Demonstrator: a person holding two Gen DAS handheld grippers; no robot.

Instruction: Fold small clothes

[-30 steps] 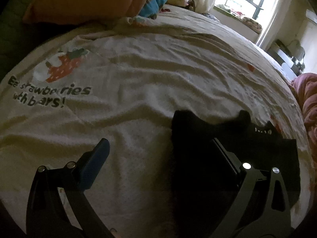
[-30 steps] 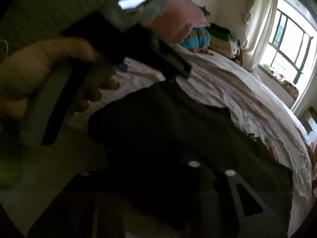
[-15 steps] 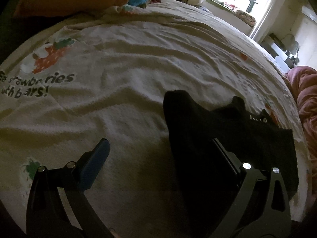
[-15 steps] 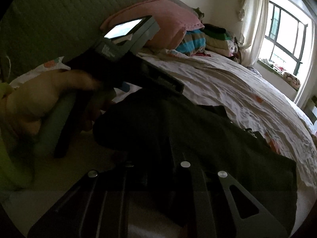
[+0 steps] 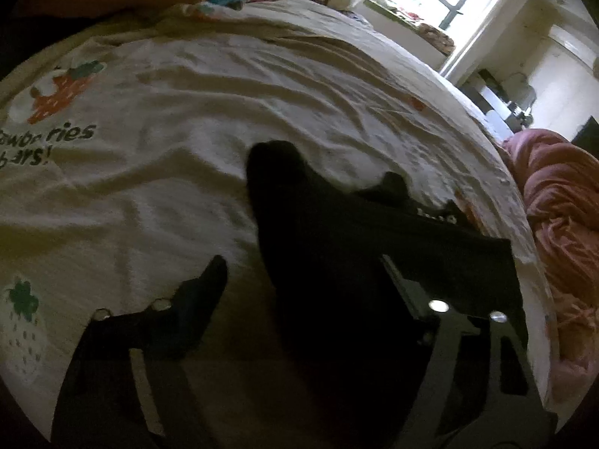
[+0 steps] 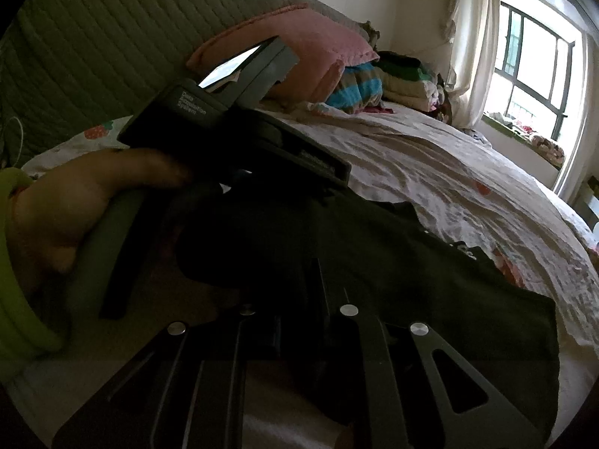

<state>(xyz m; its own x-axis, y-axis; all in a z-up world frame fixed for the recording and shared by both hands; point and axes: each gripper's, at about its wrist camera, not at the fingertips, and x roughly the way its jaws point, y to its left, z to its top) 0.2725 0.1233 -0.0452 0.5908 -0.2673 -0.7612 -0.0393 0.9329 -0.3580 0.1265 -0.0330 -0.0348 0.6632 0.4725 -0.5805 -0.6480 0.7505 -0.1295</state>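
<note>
While the black garment (image 5: 374, 247) lies on the bed (image 5: 224, 86), the left gripper (image 5: 307, 280) spreads its fingers around one edge; the right gripper (image 6: 318, 299) looks clamped on the cloth. Next, I'd guess: pinch, then fold over.

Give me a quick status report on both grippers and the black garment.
Left gripper open, astride the black garment's left edge. Right gripper shut on garment. Garment on the bedsheet. Nothing in the way.

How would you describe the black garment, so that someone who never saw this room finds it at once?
Look at the wide cream bedsheet printed with strawberries. The black garment lies on its near part, in front of both grippers and partly folded over. It is the only dark, plain piece; the pink blanket beside the bed is bunched and bright.
</note>
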